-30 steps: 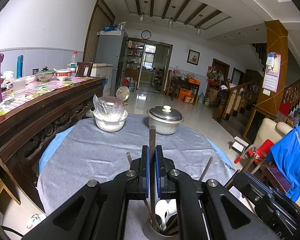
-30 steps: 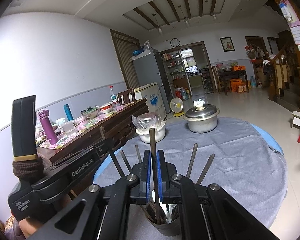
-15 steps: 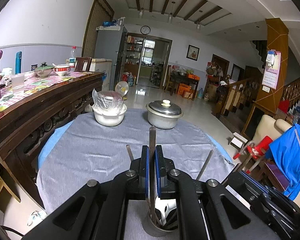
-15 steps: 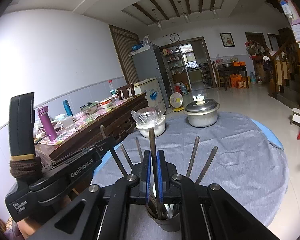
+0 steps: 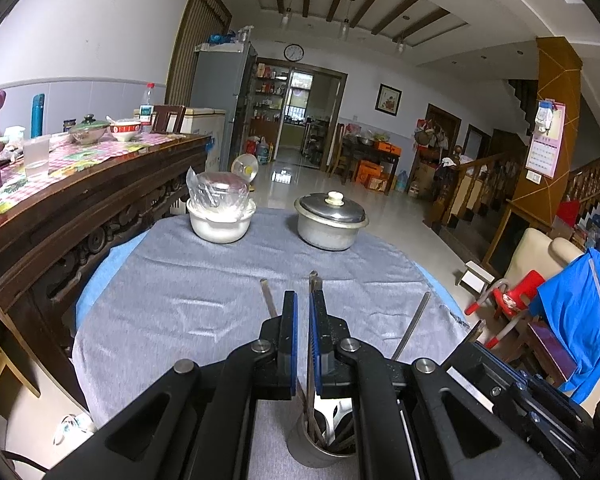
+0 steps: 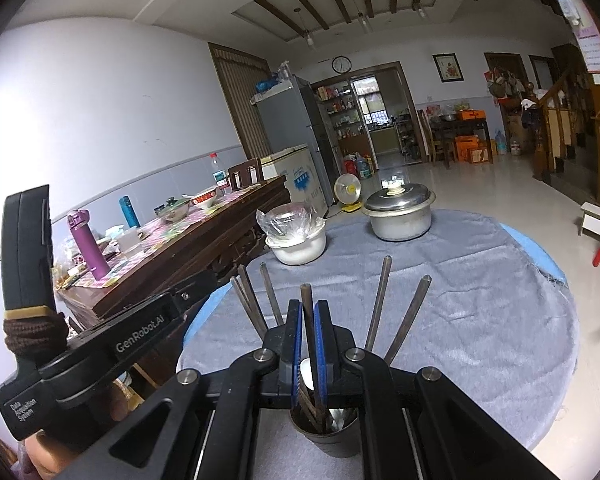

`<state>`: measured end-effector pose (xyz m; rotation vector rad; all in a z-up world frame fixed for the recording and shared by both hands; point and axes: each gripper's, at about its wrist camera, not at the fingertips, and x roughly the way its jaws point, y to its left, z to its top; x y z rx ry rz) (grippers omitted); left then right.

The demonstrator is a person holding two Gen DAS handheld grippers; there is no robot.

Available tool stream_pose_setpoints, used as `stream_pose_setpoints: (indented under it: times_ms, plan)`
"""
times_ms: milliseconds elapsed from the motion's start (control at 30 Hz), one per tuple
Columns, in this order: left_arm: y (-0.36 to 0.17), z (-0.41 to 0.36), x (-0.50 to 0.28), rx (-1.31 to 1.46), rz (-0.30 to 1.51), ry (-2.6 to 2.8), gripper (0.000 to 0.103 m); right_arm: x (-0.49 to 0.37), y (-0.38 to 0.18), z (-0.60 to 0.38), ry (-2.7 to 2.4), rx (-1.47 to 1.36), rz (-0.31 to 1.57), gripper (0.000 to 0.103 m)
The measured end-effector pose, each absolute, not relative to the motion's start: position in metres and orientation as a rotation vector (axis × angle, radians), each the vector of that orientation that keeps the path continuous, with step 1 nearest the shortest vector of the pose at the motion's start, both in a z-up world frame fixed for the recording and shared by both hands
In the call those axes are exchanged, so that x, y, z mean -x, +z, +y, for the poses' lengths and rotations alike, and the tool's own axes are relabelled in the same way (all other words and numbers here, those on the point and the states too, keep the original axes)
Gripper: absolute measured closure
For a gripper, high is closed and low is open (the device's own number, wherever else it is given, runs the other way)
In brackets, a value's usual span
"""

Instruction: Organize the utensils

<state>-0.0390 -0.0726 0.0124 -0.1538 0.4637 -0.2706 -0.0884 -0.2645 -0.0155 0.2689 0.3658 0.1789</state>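
Note:
My left gripper [image 5: 303, 312] is shut on a dark chopstick [image 5: 313, 280] that stands upright between the blue pads. Its lower end reaches into a metal utensil cup [image 5: 300, 450] right below the jaws. The cup holds a white spoon [image 5: 336, 420] and more chopsticks [image 5: 414, 324] that fan outward. My right gripper [image 6: 308, 320] is shut on another chopstick [image 6: 306, 294] over the same cup [image 6: 334, 442]. Several loose chopsticks [image 6: 380, 300] lean out on both sides of it.
The cup stands near the front of a round table under a grey cloth [image 5: 180, 300]. At the back are a white bowl with a plastic cover [image 5: 220, 224] and a lidded metal pot [image 5: 330, 224]. A dark wooden sideboard [image 5: 80, 208] runs along the left. The left tool's black body [image 6: 140, 324] crosses the right wrist view.
Both held chopsticks now stick out less above the pads than a second ago. The cup shows more fully beneath the jaws. The jaws stay shut.

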Motion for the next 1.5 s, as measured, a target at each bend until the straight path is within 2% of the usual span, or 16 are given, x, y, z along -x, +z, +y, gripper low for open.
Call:
stream_pose_setpoints:
  times_ms: [267, 367, 433, 500, 567, 633, 767, 933, 1133, 1500]
  plan:
    - [0.006, -0.059, 0.032, 0.195, 0.505, -0.265, 0.097, 0.080, -0.022, -0.279, 0.164, -0.323, 0.415, 0.095]
    - [0.005, -0.057, 0.032, 0.196, 0.509, -0.260, 0.092, 0.080, -0.023, -0.283, 0.160, -0.344, 0.417, 0.094]
    - [0.004, -0.055, 0.033, 0.196, 0.511, -0.262, 0.085, 0.081, -0.022, -0.284, 0.152, -0.344, 0.409, 0.093]
    - [0.004, -0.055, 0.034, 0.196, 0.513, -0.260, 0.080, 0.084, -0.019, -0.287, 0.141, -0.354, 0.390, 0.087]
    - [0.004, -0.053, 0.034, 0.199, 0.517, -0.259, 0.073, 0.088, -0.016, -0.290, 0.126, -0.361, 0.369, 0.065]
    - [0.003, -0.051, 0.035, 0.204, 0.520, -0.258, 0.062, 0.095, -0.012, -0.293, 0.115, -0.364, 0.337, 0.052]
    - [0.001, -0.049, 0.040, 0.186, 0.524, -0.262, 0.049, 0.105, -0.004, -0.295, 0.102, -0.343, 0.299, 0.052]
    - [0.002, -0.052, 0.049, 0.151, 0.532, -0.277, 0.028, 0.112, 0.003, -0.293, 0.101, -0.329, 0.283, 0.050]
    - [0.006, -0.057, 0.057, 0.076, 0.549, -0.235, 0.021, 0.118, 0.005, -0.294, 0.072, -0.307, 0.290, 0.045]
    - [0.012, -0.055, 0.073, -0.022, 0.550, -0.123, 0.019, 0.131, 0.001, -0.297, 0.018, -0.273, 0.359, 0.037]
